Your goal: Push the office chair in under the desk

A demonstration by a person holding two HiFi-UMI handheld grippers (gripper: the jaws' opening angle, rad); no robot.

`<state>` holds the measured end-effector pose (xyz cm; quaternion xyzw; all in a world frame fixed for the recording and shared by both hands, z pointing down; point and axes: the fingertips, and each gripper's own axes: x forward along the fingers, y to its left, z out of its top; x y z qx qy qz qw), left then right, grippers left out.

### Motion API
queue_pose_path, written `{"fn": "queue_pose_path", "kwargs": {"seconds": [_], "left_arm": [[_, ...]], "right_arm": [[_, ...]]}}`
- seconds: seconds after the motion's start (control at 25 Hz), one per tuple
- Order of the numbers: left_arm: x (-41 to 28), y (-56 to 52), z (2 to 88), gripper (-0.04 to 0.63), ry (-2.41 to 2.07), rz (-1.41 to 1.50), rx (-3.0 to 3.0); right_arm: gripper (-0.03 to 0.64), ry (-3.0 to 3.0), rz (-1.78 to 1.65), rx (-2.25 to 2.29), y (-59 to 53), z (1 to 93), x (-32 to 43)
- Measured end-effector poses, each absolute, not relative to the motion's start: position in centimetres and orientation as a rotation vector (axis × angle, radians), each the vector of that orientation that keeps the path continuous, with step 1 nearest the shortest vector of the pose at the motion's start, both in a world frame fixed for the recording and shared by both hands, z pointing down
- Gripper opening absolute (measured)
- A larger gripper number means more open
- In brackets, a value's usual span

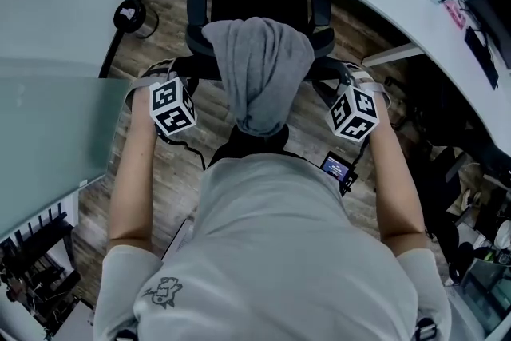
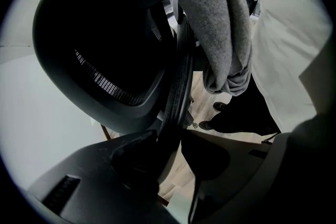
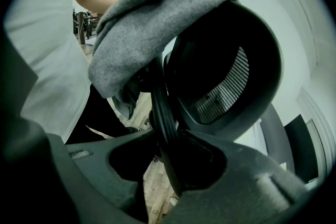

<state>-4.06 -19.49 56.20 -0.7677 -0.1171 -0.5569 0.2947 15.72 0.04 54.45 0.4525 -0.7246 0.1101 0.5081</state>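
Both gripper views alone show jaws straddling chair [image 2: 177, 78].

left forearm [image 1: 132, 180] and right forearm [image 1: 397, 180] reach toward 12 o'clock, roughly parallel. left gripper [image 2: 169, 140] at 11 o'clock, right gripper [image 3: 167, 157] at 1 o'clock. both pitched steeply down, jaws apart.

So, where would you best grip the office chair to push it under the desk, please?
By the backrest's two side rims, coming from behind: the rims are thin and upright, so jaws can straddle them, and a grey garment covers the top edge.
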Motion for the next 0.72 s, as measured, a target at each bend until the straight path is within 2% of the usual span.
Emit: {"fn": "queue_pose_path", "kwargs": {"seconds": [0.72], "left_arm": [[1.8, -28.3, 56.8, 0.144, -0.509, -1.342, -1.968]], "right_arm": [[0.140, -1.626, 0.417, 1.255, -5.6, 55.0, 17.8]]}}
